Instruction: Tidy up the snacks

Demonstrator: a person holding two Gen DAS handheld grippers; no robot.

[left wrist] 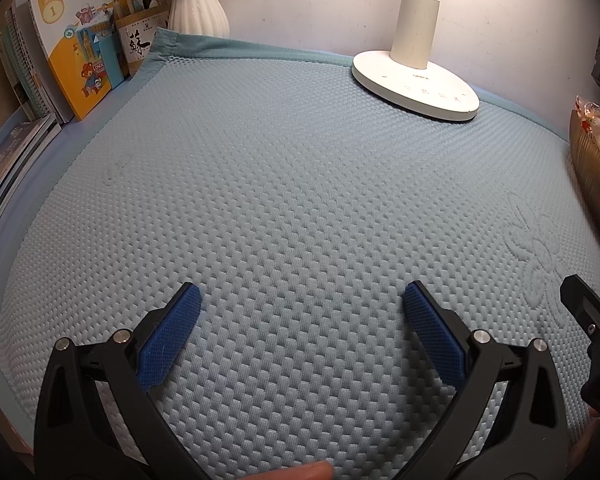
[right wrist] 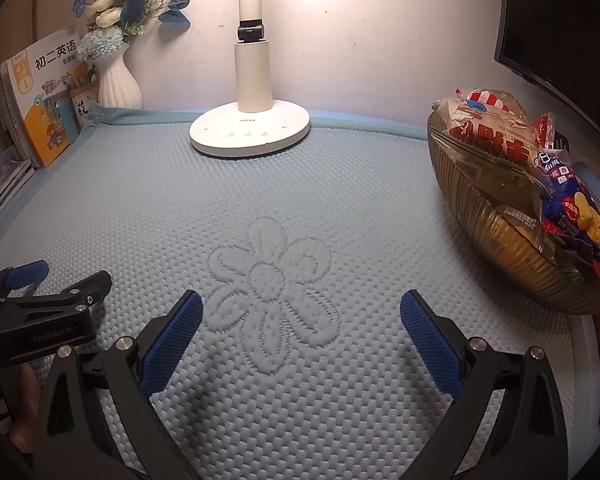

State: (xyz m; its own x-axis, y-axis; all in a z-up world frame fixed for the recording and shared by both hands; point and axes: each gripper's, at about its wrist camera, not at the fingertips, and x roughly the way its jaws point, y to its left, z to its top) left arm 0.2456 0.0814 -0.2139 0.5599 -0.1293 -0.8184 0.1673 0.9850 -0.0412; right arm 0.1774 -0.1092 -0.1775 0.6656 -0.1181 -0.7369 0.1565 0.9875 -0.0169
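Note:
A ribbed amber glass bowl (right wrist: 496, 240) stands at the right edge of the blue mat and holds several snack packets (right wrist: 500, 128), one red and white, one blue with yellow pieces (right wrist: 580, 216). The bowl's edge also shows in the left wrist view (left wrist: 596, 176). My left gripper (left wrist: 302, 300) is open and empty low over the mat. My right gripper (right wrist: 302, 306) is open and empty over a stitched flower (right wrist: 272, 280), left of the bowl. The left gripper shows at the left of the right wrist view (right wrist: 60, 280).
A white desk lamp base (left wrist: 416, 84) stands at the back of the mat (left wrist: 284, 184). Books (left wrist: 72, 48), a pen holder (left wrist: 136, 40) and a white vase (left wrist: 198, 4) with flowers line the back left. A dark monitor (right wrist: 540, 20) hangs at the upper right.

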